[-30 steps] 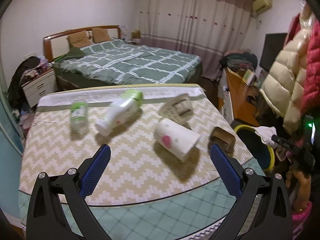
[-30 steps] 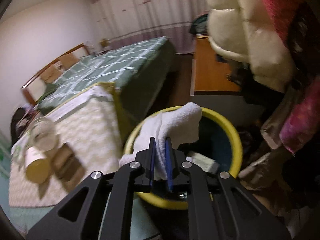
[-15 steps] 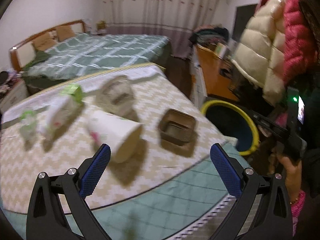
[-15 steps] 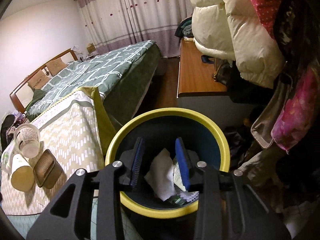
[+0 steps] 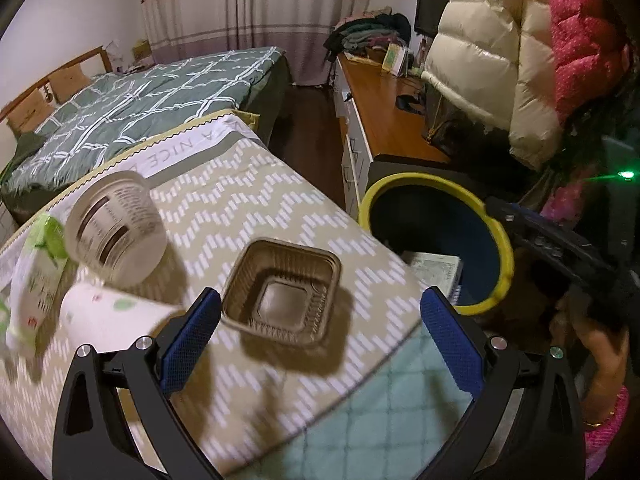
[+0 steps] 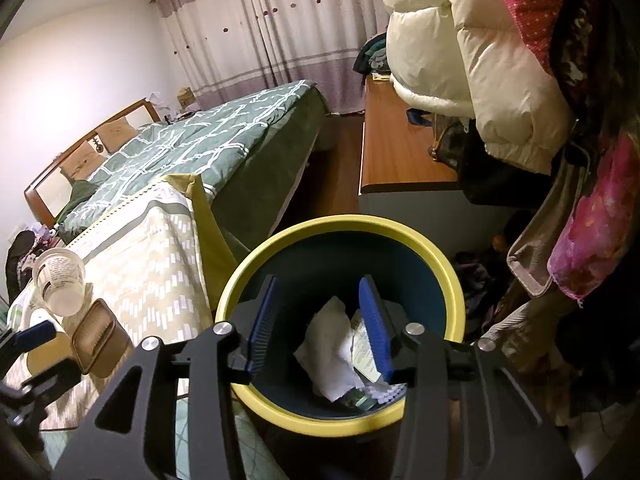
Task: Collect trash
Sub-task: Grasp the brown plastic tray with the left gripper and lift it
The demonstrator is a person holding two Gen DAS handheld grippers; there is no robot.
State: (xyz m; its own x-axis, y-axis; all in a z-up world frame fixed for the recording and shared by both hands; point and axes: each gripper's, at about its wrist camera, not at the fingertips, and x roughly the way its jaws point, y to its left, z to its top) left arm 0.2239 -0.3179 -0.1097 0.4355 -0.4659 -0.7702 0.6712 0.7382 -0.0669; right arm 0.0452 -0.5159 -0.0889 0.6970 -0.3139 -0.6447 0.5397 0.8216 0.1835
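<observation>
Right gripper is held over the yellow-rimmed bin, jaws parted to a middling gap and just been opening; nothing is gripped between them. White tissue is seen lying inside the bin, below the blue pads and clear of them, next to a printed paper packet. Left gripper is spread wide and empty, pointed down at the brown plastic tray; the tray is framed between the two blue pads, not touched by either. The tray is set upright, open side up, on the zigzag-patterned cloth, near the table's right edge and just beside the bin. Further left on the cloth a clear labelled cup is lying on its side, with a white paper cup nearer and a white bottle with green cap at the far left, also on their sides; that side is blurred. In the left wrist view the right gripper is seen at the right edge above the bin rim, held by a hand in a pink sleeve. A bed with green quilt is seen at the far side behind the table.
</observation>
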